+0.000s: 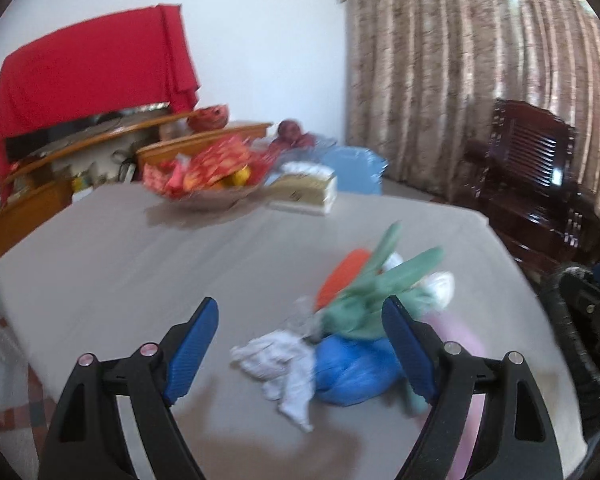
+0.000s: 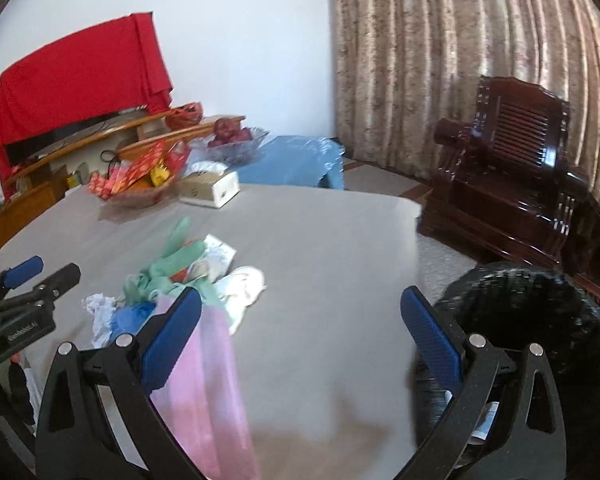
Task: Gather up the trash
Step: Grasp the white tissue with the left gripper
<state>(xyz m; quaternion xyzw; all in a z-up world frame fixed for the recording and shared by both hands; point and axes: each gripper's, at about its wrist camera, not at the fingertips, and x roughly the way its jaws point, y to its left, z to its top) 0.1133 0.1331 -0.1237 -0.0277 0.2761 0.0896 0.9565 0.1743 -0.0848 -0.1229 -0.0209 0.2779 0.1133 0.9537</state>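
Observation:
A pile of trash lies on the grey table [image 1: 120, 256]: a green plastic bag [image 1: 383, 288], an orange wrapper [image 1: 341, 272], a blue bag [image 1: 351, 372], crumpled white tissue [image 1: 284, 364] and a pink bag [image 2: 208, 368]. My left gripper [image 1: 300, 344] is open and empty, its jaws either side of the tissue and blue bag. My right gripper [image 2: 300, 332] is open and empty over bare table, just right of the pile [image 2: 180, 276]. The left gripper [image 2: 40, 272] also shows in the right wrist view.
A black woven bin [image 2: 539, 320] stands off the table's right edge. A snack bowl [image 1: 208, 184] and tissue box [image 1: 307, 188] sit at the table's far side. A dark wooden armchair [image 2: 515, 160], blue stool [image 2: 296, 160] and curtain lie beyond.

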